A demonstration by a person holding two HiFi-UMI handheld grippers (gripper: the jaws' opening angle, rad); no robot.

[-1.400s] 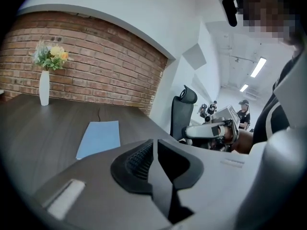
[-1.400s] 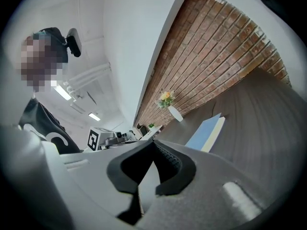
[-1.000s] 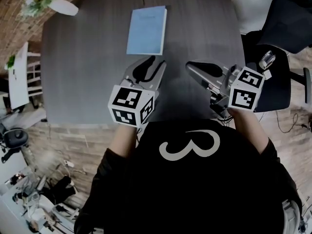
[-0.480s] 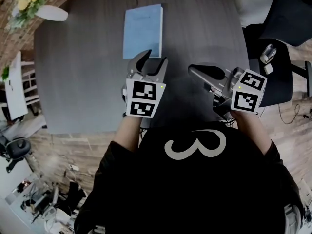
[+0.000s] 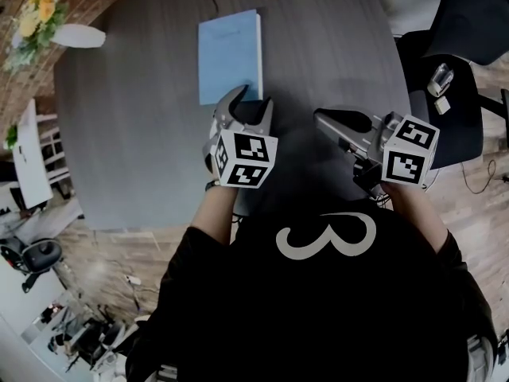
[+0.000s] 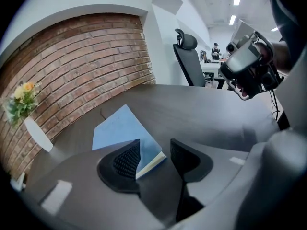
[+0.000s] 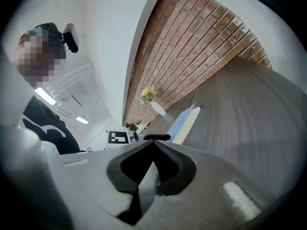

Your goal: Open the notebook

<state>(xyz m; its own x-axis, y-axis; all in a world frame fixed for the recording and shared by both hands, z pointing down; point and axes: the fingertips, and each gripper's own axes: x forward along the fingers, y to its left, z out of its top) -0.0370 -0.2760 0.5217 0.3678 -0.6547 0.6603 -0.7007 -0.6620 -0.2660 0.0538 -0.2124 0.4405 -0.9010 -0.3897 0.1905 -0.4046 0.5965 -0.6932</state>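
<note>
Dark counter (image 5: 127, 134): notebook (image 5: 229, 54) lies lengthwise away from person, near corner between left gripper (image 5: 253, 99) parted jaws; right gripper (image 5: 328, 118) closed, farther off.

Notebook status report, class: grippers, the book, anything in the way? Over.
Left gripper open, corner of notebook between its jaws, ungripped. Right gripper shut, empty. Notebook closed, flat on table. Nothing in the way.
</note>
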